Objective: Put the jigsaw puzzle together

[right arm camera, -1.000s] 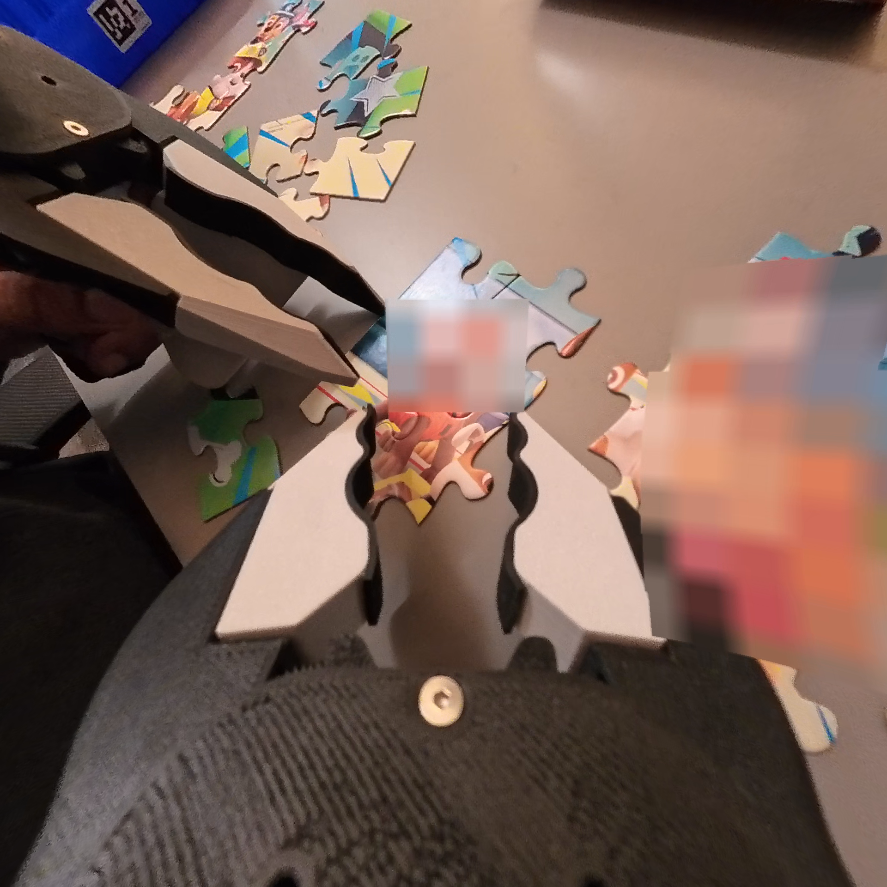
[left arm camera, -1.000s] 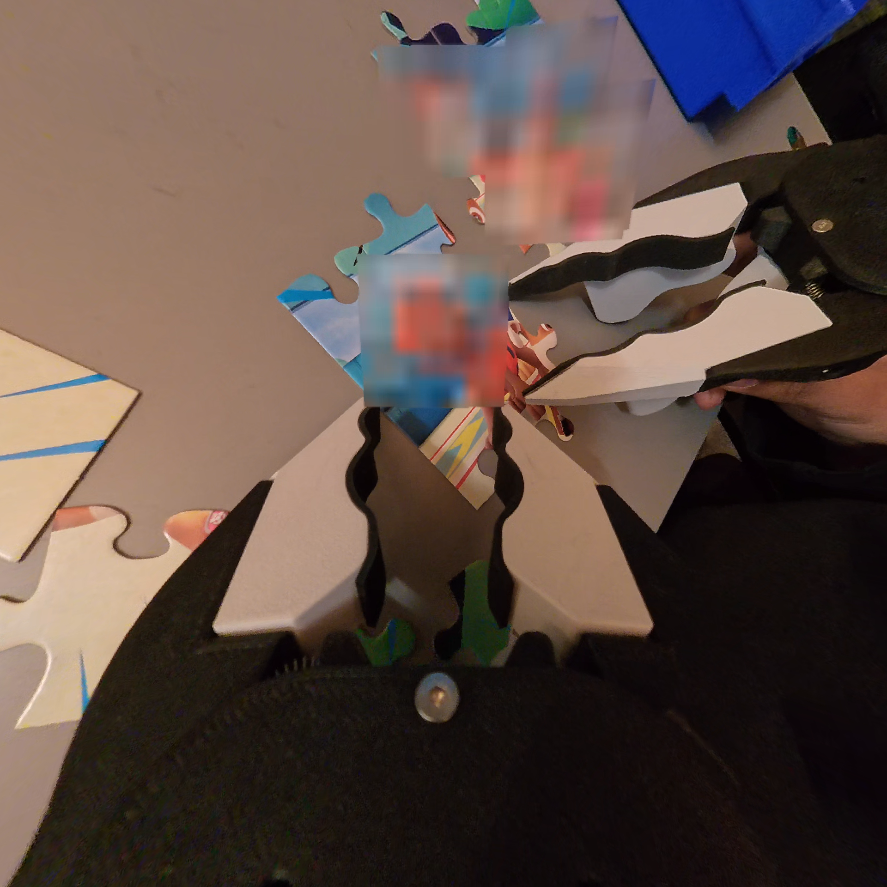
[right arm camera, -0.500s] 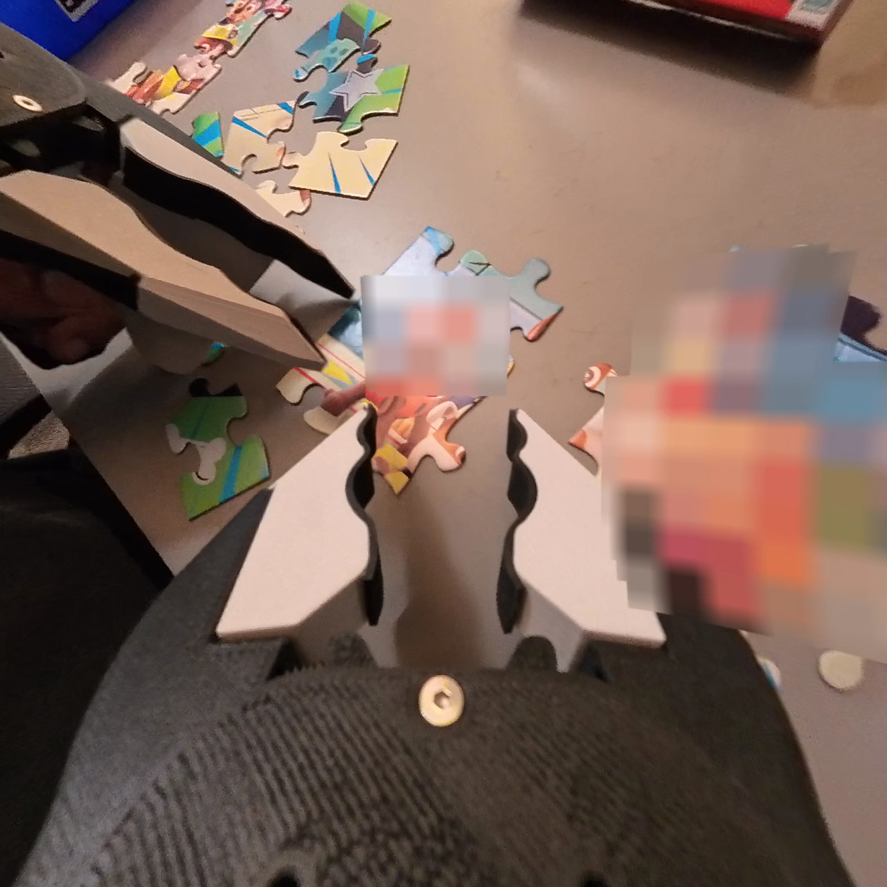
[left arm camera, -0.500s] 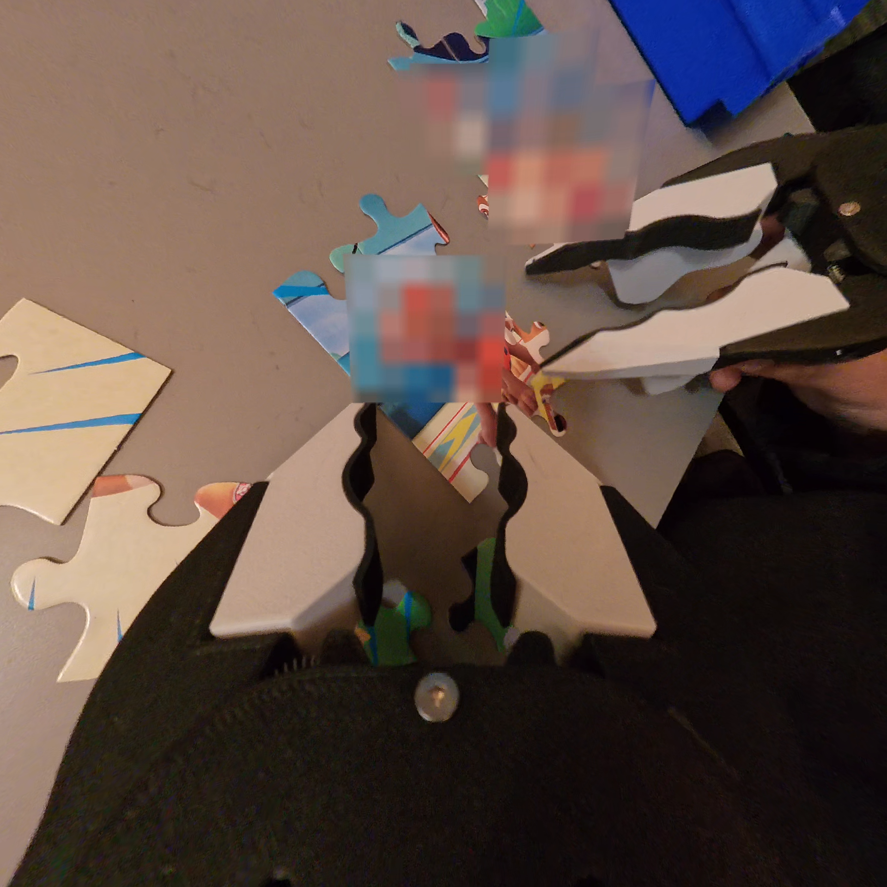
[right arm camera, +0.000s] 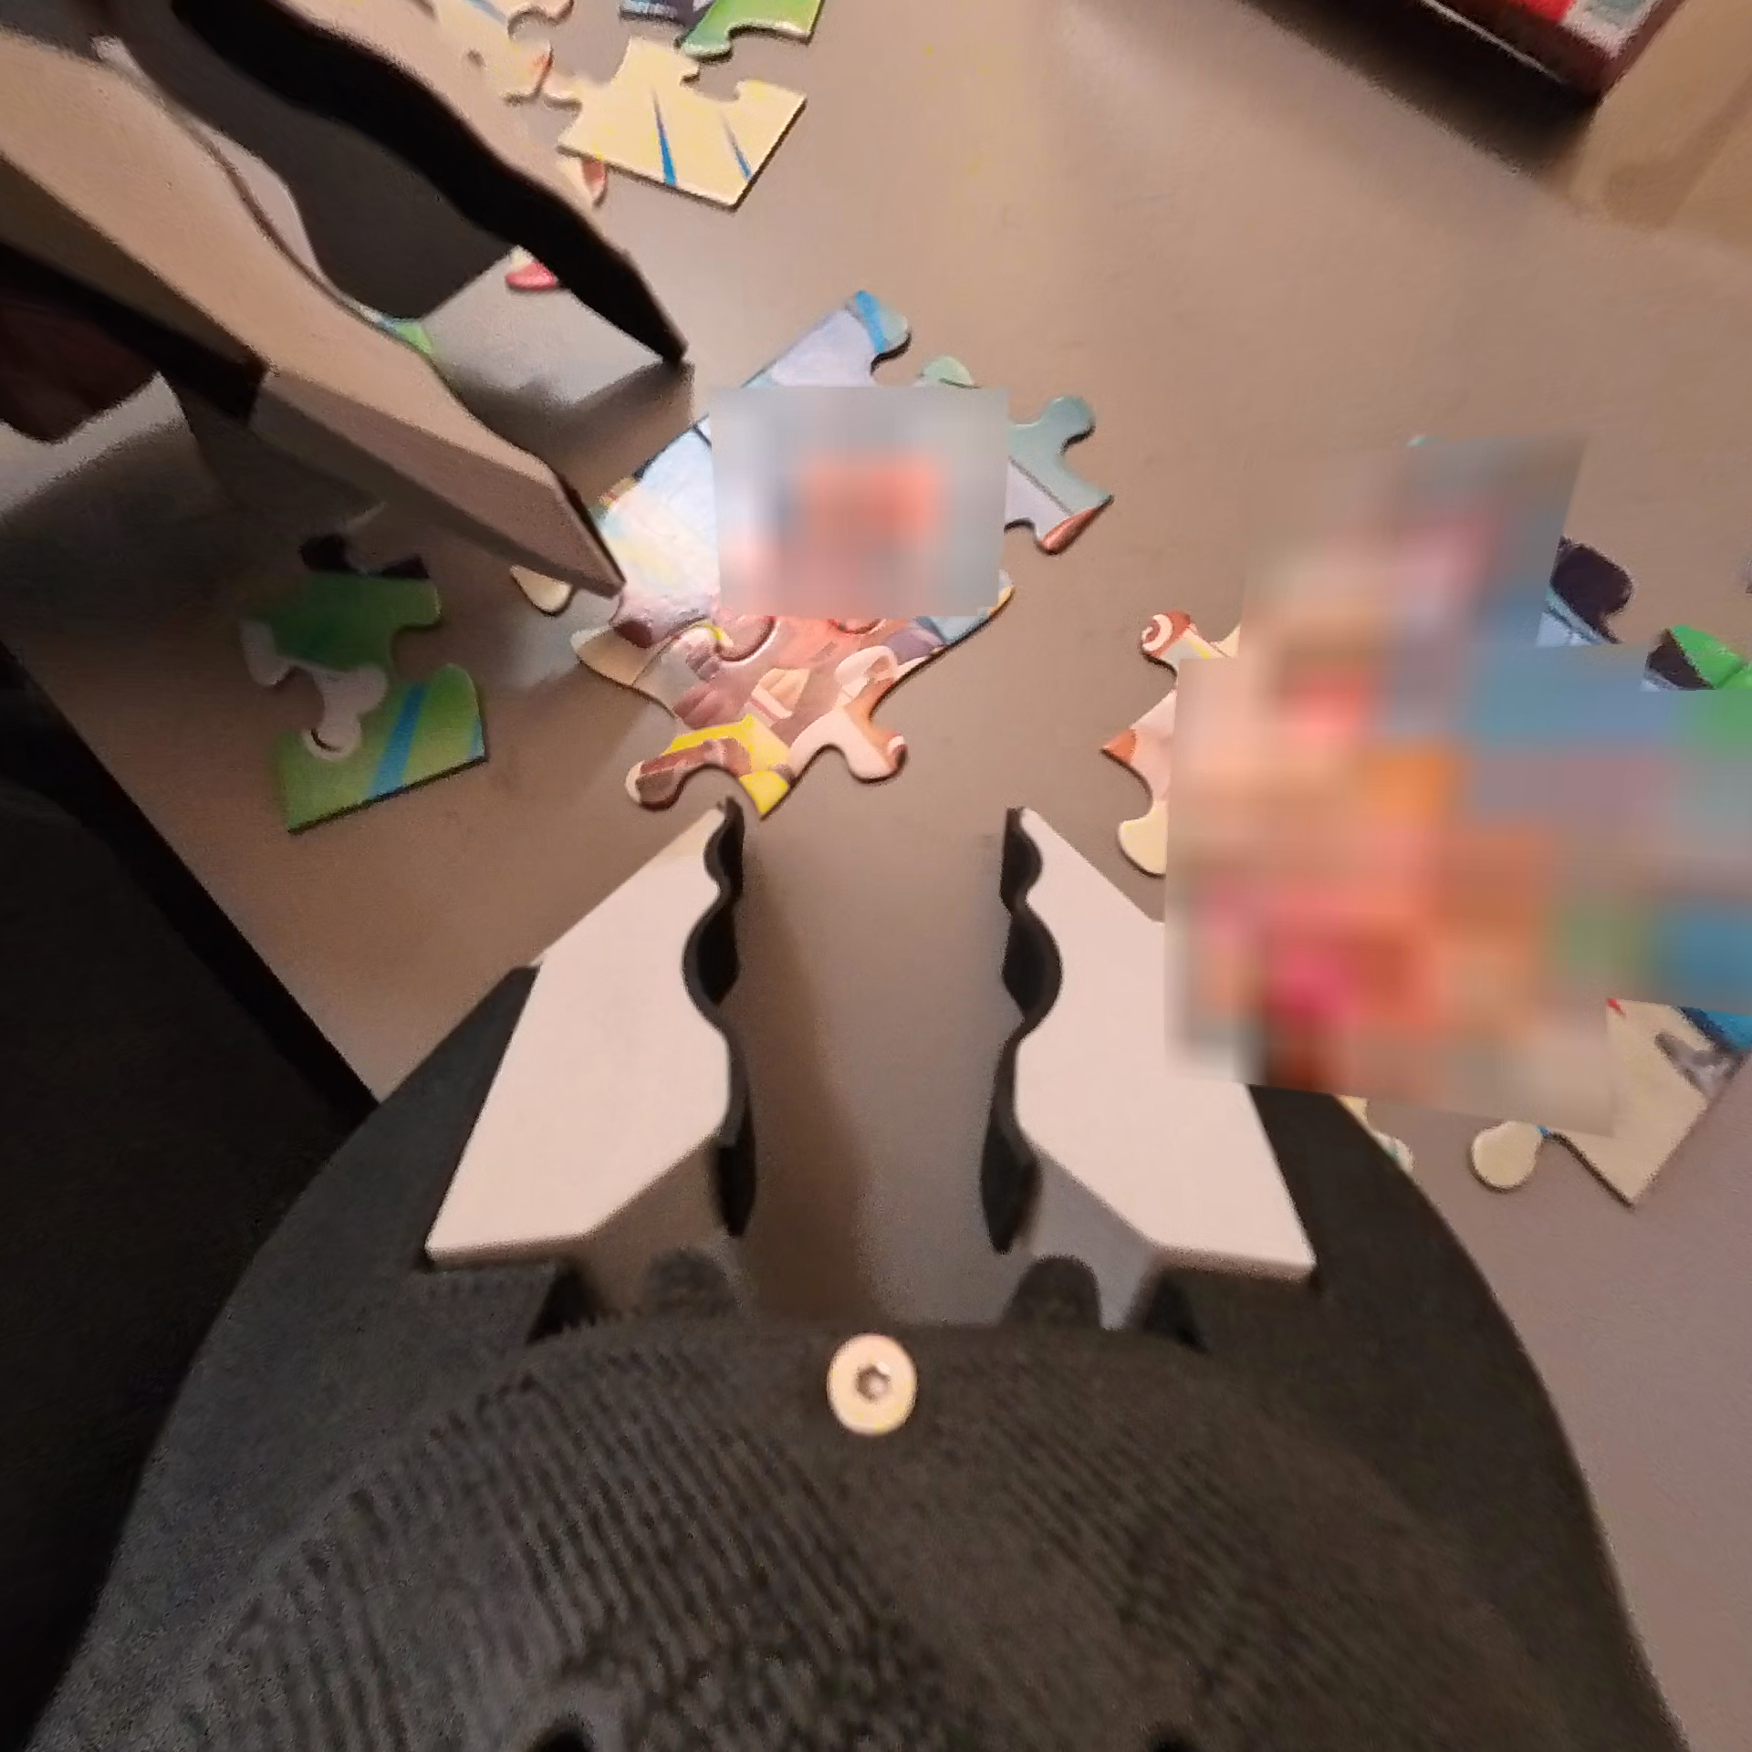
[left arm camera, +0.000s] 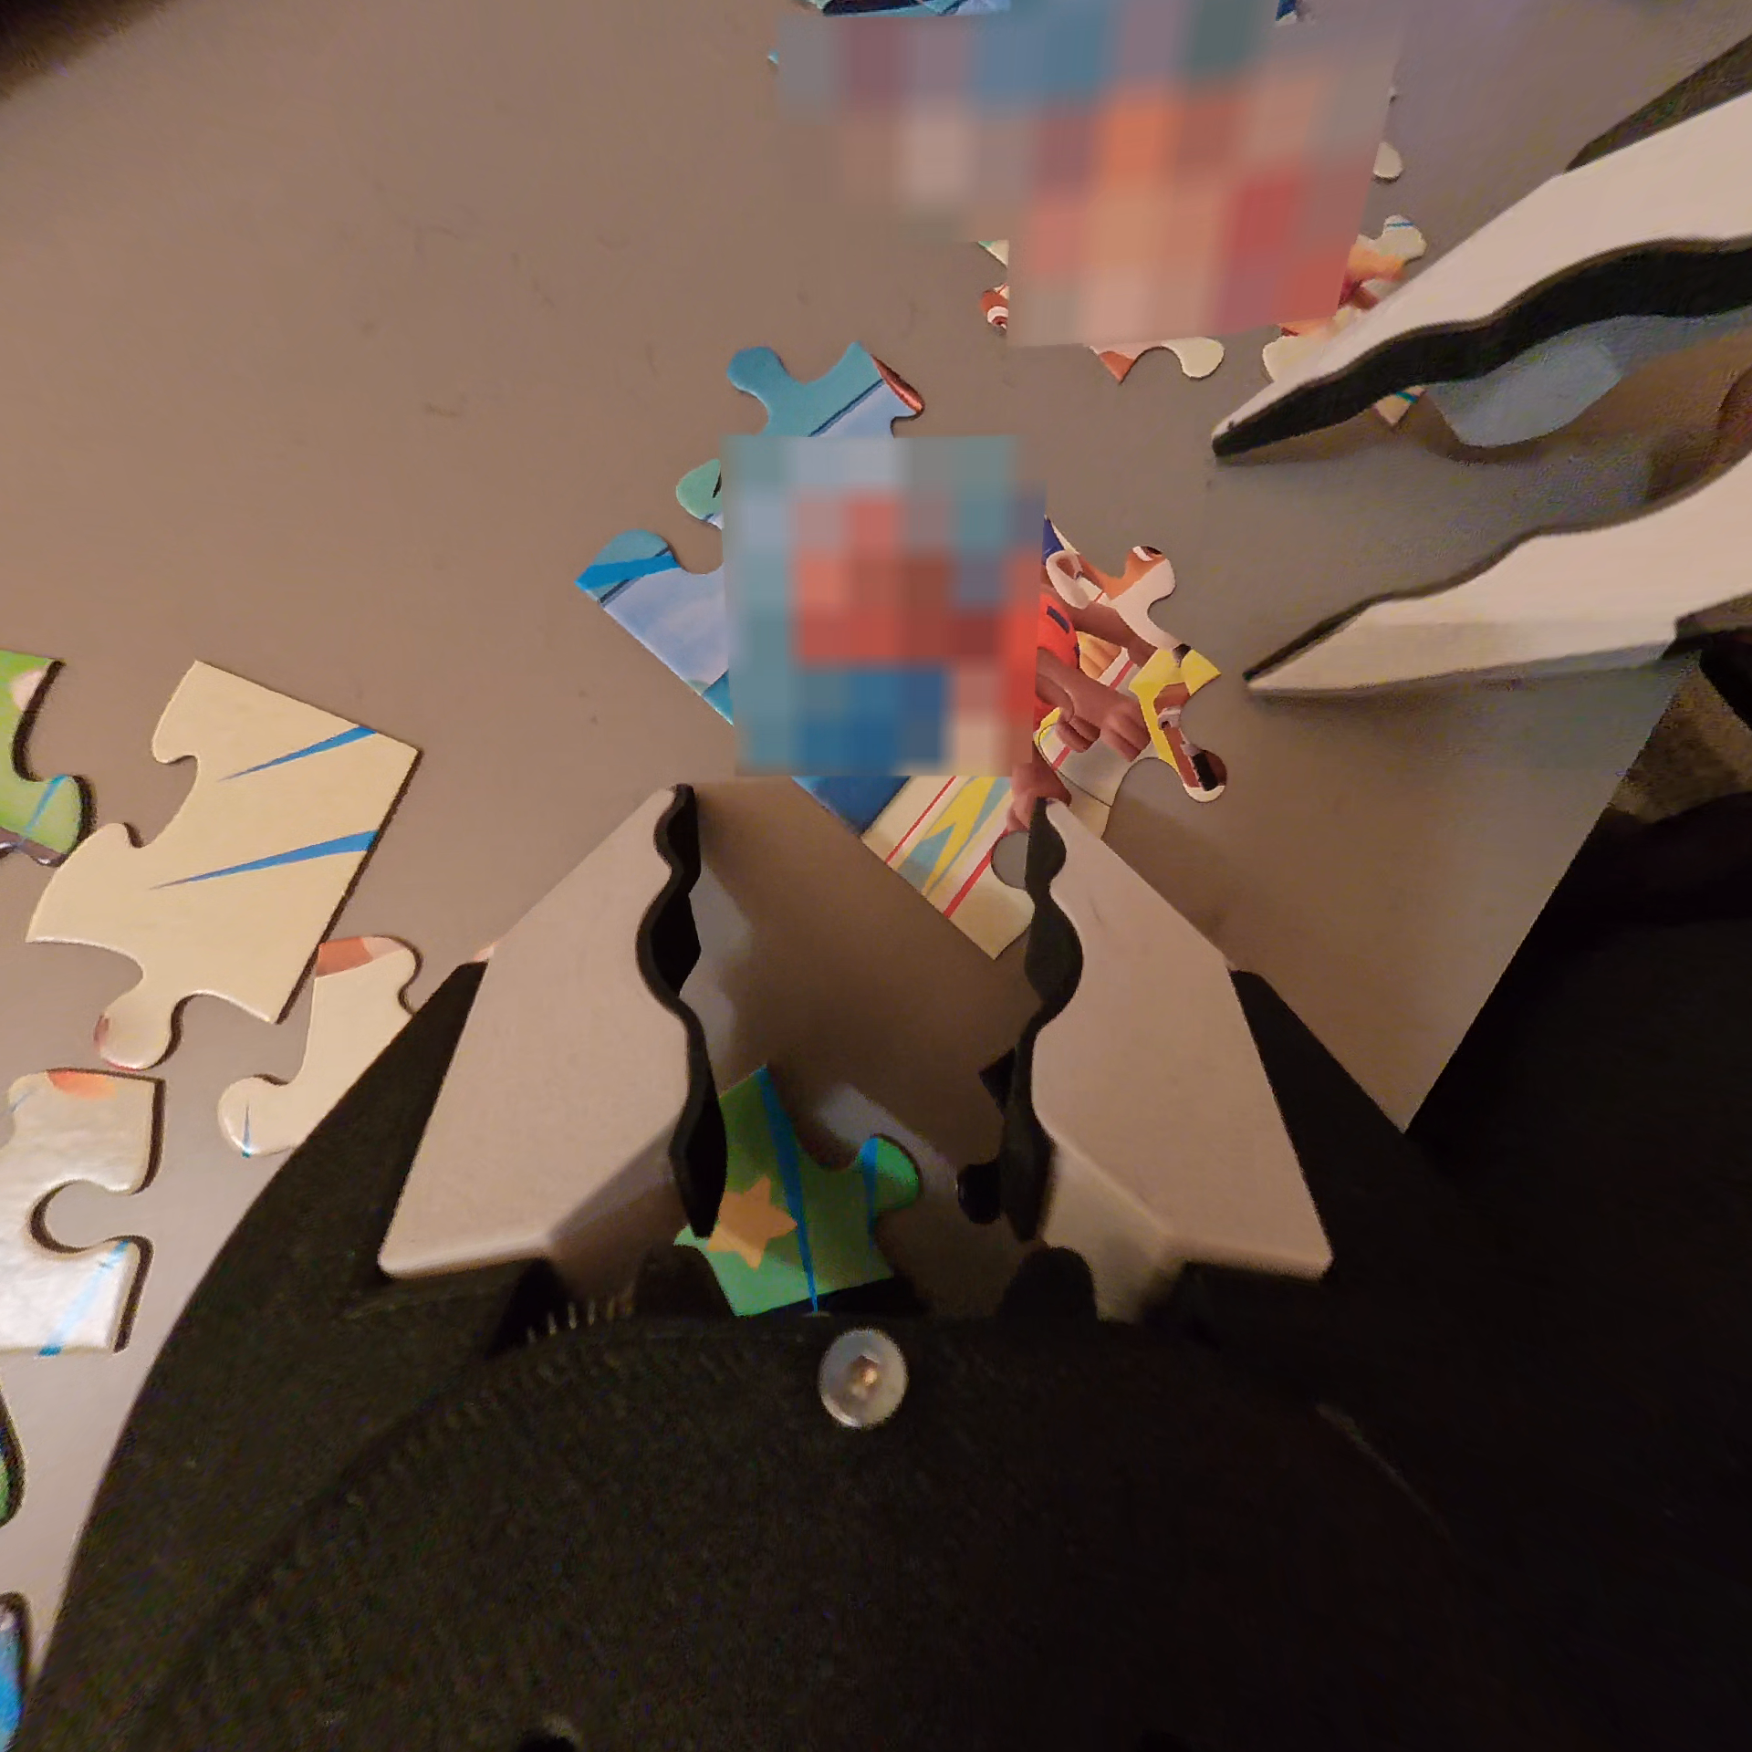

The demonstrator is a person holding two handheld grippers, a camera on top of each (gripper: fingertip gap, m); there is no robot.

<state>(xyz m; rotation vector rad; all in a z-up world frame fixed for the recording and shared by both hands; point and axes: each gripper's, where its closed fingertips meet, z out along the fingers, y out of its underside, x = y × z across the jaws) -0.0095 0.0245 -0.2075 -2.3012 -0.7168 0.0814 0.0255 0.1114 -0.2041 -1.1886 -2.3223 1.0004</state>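
Where narrower before, left tool (left arm camera: 858, 806) spread wide (bare) over joined puzzle pieces (left arm camera: 958, 834); right tool (right arm camera: 867, 820) open, unchanged.

I can read no writing, number or brand anywhere from my tongs. The puzzle pieces (left arm camera: 228, 853) on the counter (left arm camera: 379, 332) carry only cartoon artwork, stripes and a star, with no letters I can make out. The red box (right arm camera: 1564, 38) at 1 o'clock in my right view is cut off at the edge and too blurred to show any print.
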